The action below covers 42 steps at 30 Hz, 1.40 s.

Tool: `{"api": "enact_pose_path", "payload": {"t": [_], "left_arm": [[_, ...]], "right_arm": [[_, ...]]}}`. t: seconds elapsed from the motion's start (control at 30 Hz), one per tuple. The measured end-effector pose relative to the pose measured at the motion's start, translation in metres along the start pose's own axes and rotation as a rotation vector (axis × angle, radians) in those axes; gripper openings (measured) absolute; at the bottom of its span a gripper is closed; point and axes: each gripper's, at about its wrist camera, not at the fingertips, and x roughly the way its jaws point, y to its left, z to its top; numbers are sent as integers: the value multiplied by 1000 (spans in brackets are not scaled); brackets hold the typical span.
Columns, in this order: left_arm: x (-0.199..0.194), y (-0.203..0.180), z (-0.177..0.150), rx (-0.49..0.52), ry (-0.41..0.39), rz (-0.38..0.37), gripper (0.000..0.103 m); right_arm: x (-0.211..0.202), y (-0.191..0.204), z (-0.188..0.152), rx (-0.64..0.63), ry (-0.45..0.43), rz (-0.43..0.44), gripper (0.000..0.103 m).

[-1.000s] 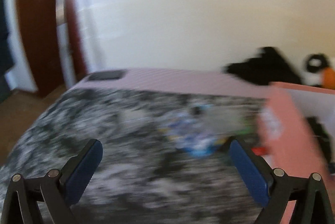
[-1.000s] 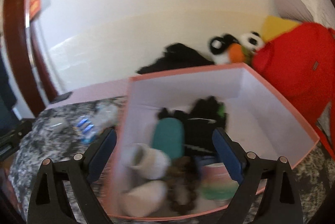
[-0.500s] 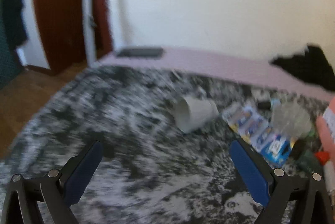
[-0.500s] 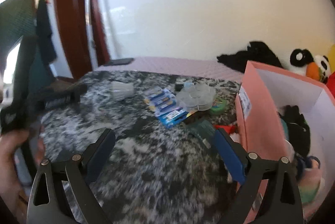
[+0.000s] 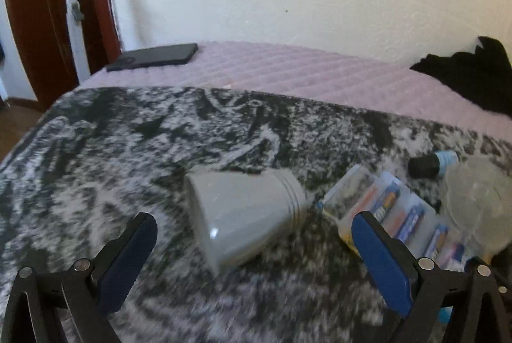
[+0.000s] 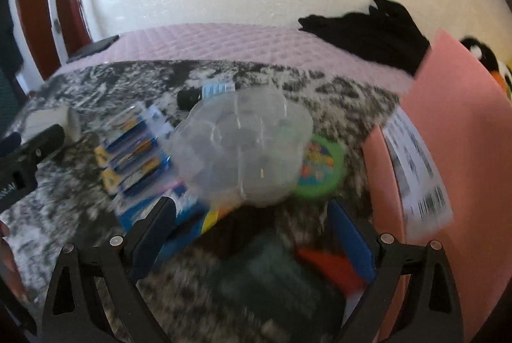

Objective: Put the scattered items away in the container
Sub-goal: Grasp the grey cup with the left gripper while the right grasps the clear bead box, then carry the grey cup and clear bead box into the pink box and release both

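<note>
Reaching for loose items: both hands closing in on the scatter lying on the bed's grey-mottled blanket (image 5: 134, 131).
left gripper (image 5: 252, 234): fingers spread wide, nothing held, low over the blanket and lined up on the grey cup.
grey cup (image 5: 246, 215): on its side between the left fingers' line, mouth toward camera, rim end toward the battery pack. Round and light, likely to roll; best to drop lower, straddle the body across its width, close slowly.
battery pack (image 5: 387, 215): clear blister just right of the cup, nearly touching its rim; keep the right-hand finger clear of it.
right gripper (image 6: 252, 227): fingers apart, empty, pointed at the clutter beside the box.
clear plastic tray (image 6: 246, 151): lies over the pack's edge and a green lid (image 6: 320, 167); thin and springy, pinch one rim rather than the whole.
dark flat item (image 6: 275, 279): nearest the right fingers, too blurred to identify.
pink box (image 6: 464, 131): the container, far right, wall touching the pile; short carry, lift above its rim.
</note>
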Motion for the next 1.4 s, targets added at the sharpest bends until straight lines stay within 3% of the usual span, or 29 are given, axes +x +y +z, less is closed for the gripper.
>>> {"api": "enact_pose_path", "payload": {"t": [0.17, 0.23, 0.27, 0.37, 0.4, 0.43, 0.6, 0.83, 0.97, 1.17, 1.4], "left_arm": [[29, 3, 1, -37, 46, -13, 100], [35, 11, 1, -82, 59, -39, 86], [37, 16, 0, -108, 64, -56, 74], [24, 32, 0, -169, 16, -119, 74], [18, 34, 0, -169, 1, -115, 74], [11, 36, -1, -165, -7, -119, 74], [-53, 41, -6, -51, -64, -90, 74], [-150, 33, -25, 41, -95, -46, 74], [-206, 20, -69, 46, -96, -74, 74], [-259, 11, -114, -60, -88, -134, 74], [-304, -21, -123, 0, -158, -130, 74]], "right_arm": [[21, 12, 23, -57, -27, -21, 101], [24, 19, 27, -88, -45, -16, 99], [24, 21, 28, -100, -53, -10, 99], [16, 20, 24, -96, -68, 6, 97], [10, 18, 22, -85, -68, 18, 81], [4, 17, 20, -73, -70, 31, 80], [-54, 13, 1, -54, -103, 121, 80], [-161, 5, -55, -50, -175, 243, 80], [-221, -6, -96, -54, -228, 294, 80], [-279, -38, -161, -21, -273, 334, 80], [-325, -84, -205, 23, -280, 336, 80]]}}
